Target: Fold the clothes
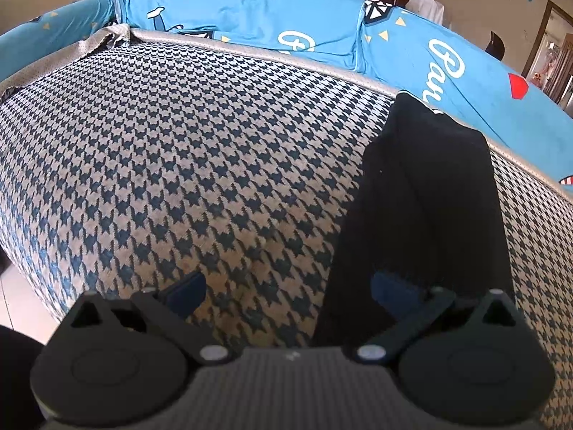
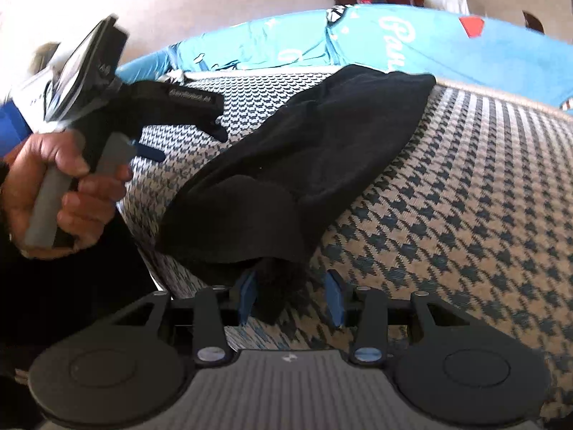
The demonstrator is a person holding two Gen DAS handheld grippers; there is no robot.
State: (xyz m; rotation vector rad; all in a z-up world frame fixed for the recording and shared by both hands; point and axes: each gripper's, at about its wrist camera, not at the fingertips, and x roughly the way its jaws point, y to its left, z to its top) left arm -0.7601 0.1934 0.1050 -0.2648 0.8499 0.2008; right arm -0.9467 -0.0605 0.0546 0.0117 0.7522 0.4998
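Cloth strip on seat, both tongs parted

Found black garment (image 2: 322, 136) bunched lengthwise on houndstooth cushion (image 1: 179, 161), near end hanging over front edge between spread fingers of right gripper (image 2: 290, 295), not pinched. Saw left gripper (image 1: 290, 286) wide open, holding nothing, beside cloth over bare weave. Could not settle whether part-folded or merely laid down. Judged any grip best taken square on a hem and carried low. Noted free room leftward, drop-off at front, blue-covered backrest (image 1: 322, 18) closing far side.

Home living room, houndstooth sofa (image 1: 179, 150), doorway (image 1: 548, 46)
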